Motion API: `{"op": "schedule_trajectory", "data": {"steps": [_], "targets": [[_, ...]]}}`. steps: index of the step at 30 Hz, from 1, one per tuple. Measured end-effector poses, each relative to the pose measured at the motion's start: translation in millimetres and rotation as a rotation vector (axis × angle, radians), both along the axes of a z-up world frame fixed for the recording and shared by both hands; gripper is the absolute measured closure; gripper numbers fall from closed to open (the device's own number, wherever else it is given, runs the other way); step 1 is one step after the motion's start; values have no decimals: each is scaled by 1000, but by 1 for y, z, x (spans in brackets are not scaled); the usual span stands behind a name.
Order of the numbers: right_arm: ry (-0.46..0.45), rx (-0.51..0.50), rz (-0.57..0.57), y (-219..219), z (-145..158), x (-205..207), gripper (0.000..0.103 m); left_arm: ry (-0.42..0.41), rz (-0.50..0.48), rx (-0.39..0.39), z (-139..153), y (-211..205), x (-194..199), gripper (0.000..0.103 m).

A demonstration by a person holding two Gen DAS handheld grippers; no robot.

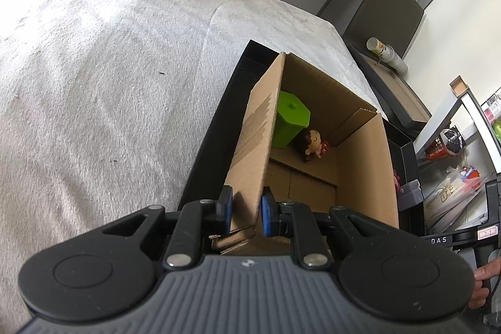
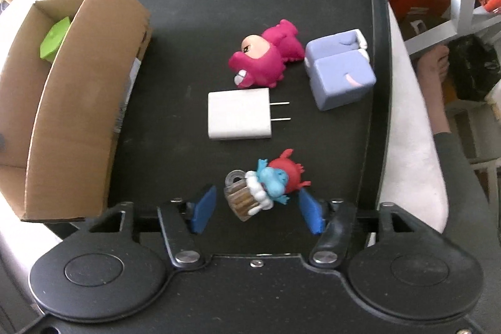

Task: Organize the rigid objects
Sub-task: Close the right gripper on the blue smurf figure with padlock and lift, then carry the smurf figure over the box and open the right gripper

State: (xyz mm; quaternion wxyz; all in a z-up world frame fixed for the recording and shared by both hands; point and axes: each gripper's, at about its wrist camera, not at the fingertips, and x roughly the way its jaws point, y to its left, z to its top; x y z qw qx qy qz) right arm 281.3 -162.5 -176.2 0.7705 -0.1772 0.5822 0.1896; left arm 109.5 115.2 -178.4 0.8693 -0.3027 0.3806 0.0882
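Observation:
My left gripper (image 1: 245,210) is shut on the near wall of a cardboard box (image 1: 255,143), one pad on each side. Inside the box stand a green lidded container (image 1: 289,119) and a small doll figure (image 1: 313,144). In the right wrist view the box (image 2: 72,115) stands at the left of a black tray (image 2: 380,58). My right gripper (image 2: 255,210) is open, its blue pads on either side of a red-and-blue figure holding a mug (image 2: 266,182). Farther off lie a white charger (image 2: 239,115), a pink dinosaur figure (image 2: 266,55) and a lavender block toy (image 2: 339,69).
The tray rests on a white plush blanket (image 1: 109,68). A dark bench with a cup (image 1: 380,47) and shelving (image 1: 451,140) stand to the right. A person's foot (image 2: 435,64) shows beyond the tray's right edge.

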Motion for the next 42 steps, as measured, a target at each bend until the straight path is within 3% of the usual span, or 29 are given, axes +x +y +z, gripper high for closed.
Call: {"op": "schedule_trajectory", "data": {"steps": [2, 4, 9, 15, 17, 21, 30, 42], "targets": [[-24, -23, 30, 3, 1, -2, 35, -1, 1, 1, 0, 0, 0, 86], [-45, -49, 64, 6, 1, -4, 22, 0, 1, 1, 0, 0, 0, 86], [-58, -74, 133, 14, -7, 0, 21, -1, 0, 1, 0, -1, 0, 86], [-54, -185, 281, 23, -23, 4, 21, 0, 1, 3, 0, -1, 0, 86], [-54, -185, 294, 23, -25, 6, 22, -1, 1, 1, 0, -1, 0, 86], [-41, -141, 314, 25, -22, 7, 42, 0, 2, 3, 0, -1, -1, 86], [-57, -154, 338, 31, -11, -3, 43, 0, 0, 2, 0, -3, 0, 86], [-143, -120, 404, 46, 30, -24, 42, 0, -3, 5, 0, -3, -1, 86]]}}
